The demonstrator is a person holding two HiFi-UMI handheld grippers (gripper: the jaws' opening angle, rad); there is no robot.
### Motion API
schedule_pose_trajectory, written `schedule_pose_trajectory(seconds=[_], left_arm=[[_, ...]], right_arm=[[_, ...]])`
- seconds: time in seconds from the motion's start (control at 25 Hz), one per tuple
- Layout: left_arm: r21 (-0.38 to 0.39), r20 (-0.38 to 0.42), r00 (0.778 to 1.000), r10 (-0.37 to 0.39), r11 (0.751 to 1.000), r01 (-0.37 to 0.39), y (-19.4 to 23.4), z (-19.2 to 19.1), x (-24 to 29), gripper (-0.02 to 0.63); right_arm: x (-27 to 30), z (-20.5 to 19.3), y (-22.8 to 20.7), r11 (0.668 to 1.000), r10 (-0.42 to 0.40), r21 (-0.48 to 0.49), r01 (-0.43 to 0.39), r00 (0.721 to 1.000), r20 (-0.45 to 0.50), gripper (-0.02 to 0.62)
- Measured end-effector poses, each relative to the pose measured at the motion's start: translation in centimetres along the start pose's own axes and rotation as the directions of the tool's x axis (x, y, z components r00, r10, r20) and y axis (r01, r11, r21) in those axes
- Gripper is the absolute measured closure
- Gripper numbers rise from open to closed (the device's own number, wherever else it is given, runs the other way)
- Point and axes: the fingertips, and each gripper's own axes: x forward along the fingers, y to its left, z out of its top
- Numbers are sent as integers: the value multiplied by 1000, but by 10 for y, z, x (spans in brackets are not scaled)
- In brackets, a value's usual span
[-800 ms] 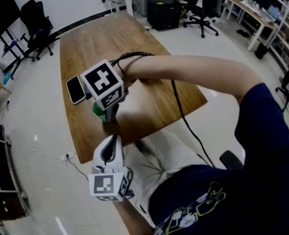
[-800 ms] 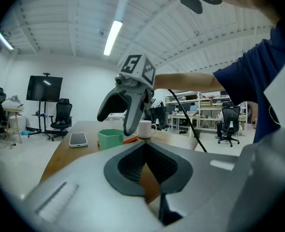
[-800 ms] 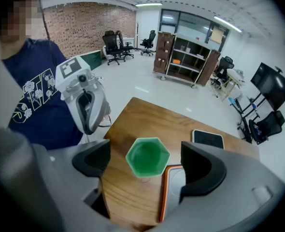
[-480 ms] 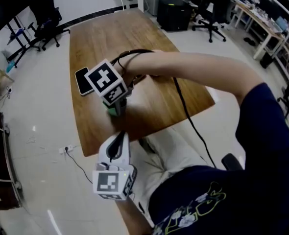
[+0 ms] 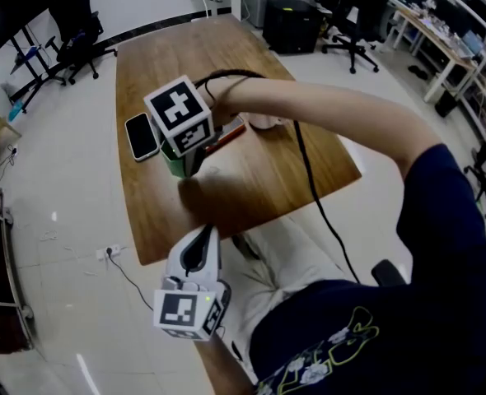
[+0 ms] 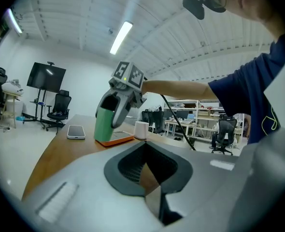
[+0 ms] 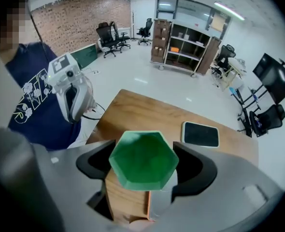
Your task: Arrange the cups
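A green hexagonal cup [image 7: 143,159] sits between the dark pads of my right gripper [image 7: 143,167], which is shut on it and points steeply down. In the head view the cup [image 5: 175,161] shows under the marker cube, just right of a phone. In the left gripper view the cup [image 6: 104,124] is low at the table, beside an orange-edged flat thing [image 6: 119,137]; I cannot tell whether it touches the wood. A white cup [image 6: 141,129] stands beyond. My left gripper [image 5: 195,249] hangs off the table's near edge, shut and holding nothing.
A phone [image 5: 142,136] lies face up near the left edge of the long wooden table [image 5: 251,179]. The orange-edged flat thing [image 5: 226,134] and the white cup [image 5: 264,122] lie under my right forearm. A cable trails from that arm. Office chairs and desks stand round the room.
My right gripper has carried the green cup away from the table's near edge, up toward the phone. The left gripper has stayed where it was.
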Motion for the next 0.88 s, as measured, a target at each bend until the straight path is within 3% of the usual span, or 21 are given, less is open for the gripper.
schedule_pose_trajectory(seconds=[0.24, 0.52, 0.88], left_arm=[[-18, -7, 1000, 6, 1000, -6, 1, -5, 6, 600], [-36, -21, 1000, -6, 999, 6, 2, -9, 9, 600], [-32, -14, 1000, 8, 999, -8, 10, -12, 10, 600]], right_arm=[[-37, -22, -46, 994, -30, 104, 31, 1000, -11, 232], [-17, -66, -63, 983, 17, 182, -2, 996, -86, 230], [2, -80, -70, 974, 48, 225, -33, 997, -61, 225]])
